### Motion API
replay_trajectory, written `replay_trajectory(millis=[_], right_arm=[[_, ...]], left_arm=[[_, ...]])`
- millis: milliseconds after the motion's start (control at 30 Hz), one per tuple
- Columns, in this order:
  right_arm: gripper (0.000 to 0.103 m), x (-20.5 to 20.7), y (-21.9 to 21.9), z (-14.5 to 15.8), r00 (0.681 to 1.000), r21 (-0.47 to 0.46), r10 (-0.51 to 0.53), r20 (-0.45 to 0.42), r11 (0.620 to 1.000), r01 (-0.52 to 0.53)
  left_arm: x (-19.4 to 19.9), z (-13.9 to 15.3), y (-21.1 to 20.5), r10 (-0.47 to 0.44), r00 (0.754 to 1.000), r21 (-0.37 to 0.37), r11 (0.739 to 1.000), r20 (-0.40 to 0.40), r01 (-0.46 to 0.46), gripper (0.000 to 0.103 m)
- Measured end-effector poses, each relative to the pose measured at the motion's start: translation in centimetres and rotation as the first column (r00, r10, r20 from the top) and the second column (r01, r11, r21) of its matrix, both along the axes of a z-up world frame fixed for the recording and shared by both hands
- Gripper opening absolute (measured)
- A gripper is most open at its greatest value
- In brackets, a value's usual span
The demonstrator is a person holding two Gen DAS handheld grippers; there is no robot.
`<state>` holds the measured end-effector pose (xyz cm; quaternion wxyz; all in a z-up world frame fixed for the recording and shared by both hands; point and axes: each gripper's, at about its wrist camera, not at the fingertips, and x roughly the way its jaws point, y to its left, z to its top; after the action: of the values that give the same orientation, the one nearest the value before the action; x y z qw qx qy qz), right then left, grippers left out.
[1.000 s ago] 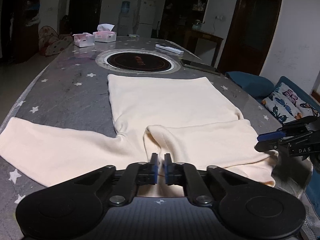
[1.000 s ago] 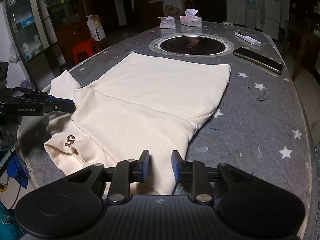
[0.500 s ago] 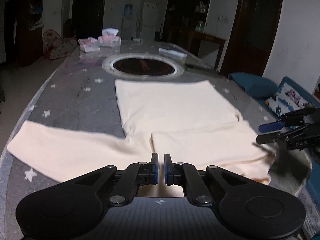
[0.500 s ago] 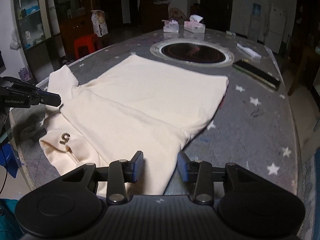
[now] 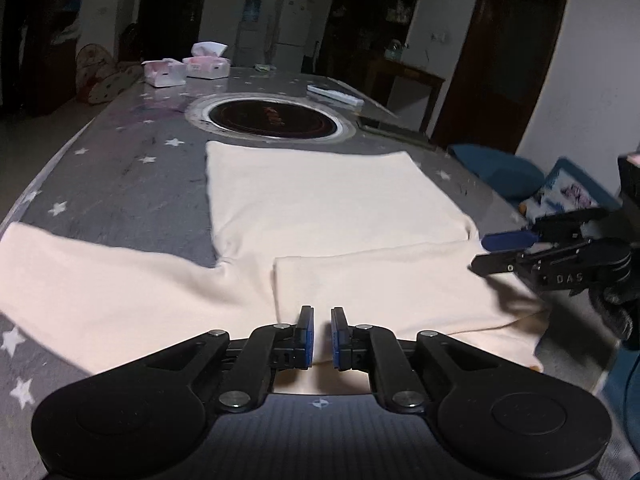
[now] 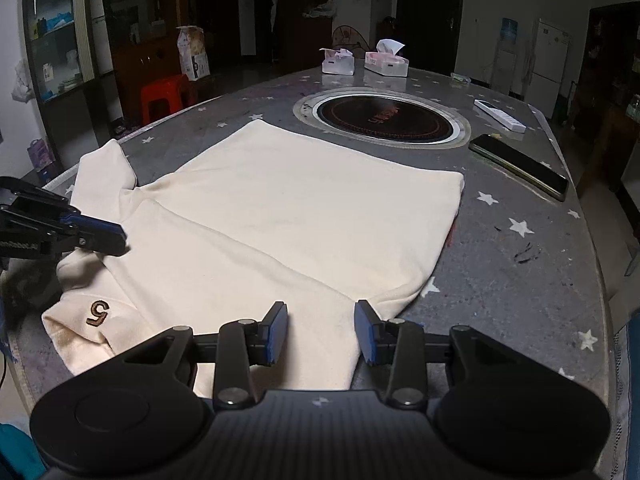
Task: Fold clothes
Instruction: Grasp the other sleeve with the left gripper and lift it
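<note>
A cream sweatshirt (image 5: pixel 320 208) lies flat on the grey star-patterned table (image 5: pixel 132 168). One sleeve is folded across its near part (image 5: pixel 380 284); the other sleeve (image 5: pixel 92 272) stretches out to the left. My left gripper (image 5: pixel 322 334) hovers over the near edge, its jaws a narrow gap apart and empty. The sweatshirt also shows in the right wrist view (image 6: pixel 304 216), with a brown "5" mark (image 6: pixel 98 312). My right gripper (image 6: pixel 322 332) is open and empty above the folded sleeve's near end. Each gripper shows at the edge of the other's view.
A round black hob (image 5: pixel 272 118) is set in the table beyond the sweatshirt. Two tissue boxes (image 6: pixel 386 64) stand at the far end. A white remote (image 6: pixel 500 115) and a dark phone (image 6: pixel 520 166) lie on the right side. The table edge runs close on my right.
My right gripper has opened wide and let go of the sleeve. My left gripper's jaws have parted slightly. Both grippers have lifted a little above the cloth.
</note>
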<state>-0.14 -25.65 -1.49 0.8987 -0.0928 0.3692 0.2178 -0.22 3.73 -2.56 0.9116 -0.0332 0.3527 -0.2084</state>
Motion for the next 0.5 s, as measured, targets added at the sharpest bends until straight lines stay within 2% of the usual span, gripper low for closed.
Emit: replay_trajectory(millis=[133, 233, 367, 433, 500], right_arm=[[0.037, -0.6, 0.2, 0.7, 1.0, 0.006, 0.017, 0.012, 1.0, -0.017], [0.037, -1.0, 0.8, 0.7, 0.999, 0.018, 0.039, 0.012, 0.999, -0.04], [0.037, -1.0, 1.7, -0.1, 0.998, 0.001, 0.064, -0.011, 0.998, -0.064], [0.037, -1.0, 1.9, -0.3, 0.998, -0.002, 0.065, -0.014, 0.998, -0.065], [0.037, -1.0, 1.8, 0.1, 0.998, 0.014, 0.063, -0.011, 0.998, -0.063]], left_arm=[[-0.5, 0.4, 2.4, 0.099, 0.995, 0.018, 0.995, 0.02, -0.1, 0.017], [-0.4, 0.3, 4.6, 0.2, 0.979, 0.046, 0.978, 0.022, -0.201, 0.032], [0.0, 0.5, 7.9, 0.333, 0.941, 0.096, 0.937, 0.053, -0.337, 0.041], [0.3, 0.7, 9.7, 0.403, 0.912, 0.108, 0.906, 0.074, -0.409, 0.047], [1.0, 0.8, 11.4, 0.476, 0.875, 0.121, 0.867, 0.088, -0.483, 0.047]])
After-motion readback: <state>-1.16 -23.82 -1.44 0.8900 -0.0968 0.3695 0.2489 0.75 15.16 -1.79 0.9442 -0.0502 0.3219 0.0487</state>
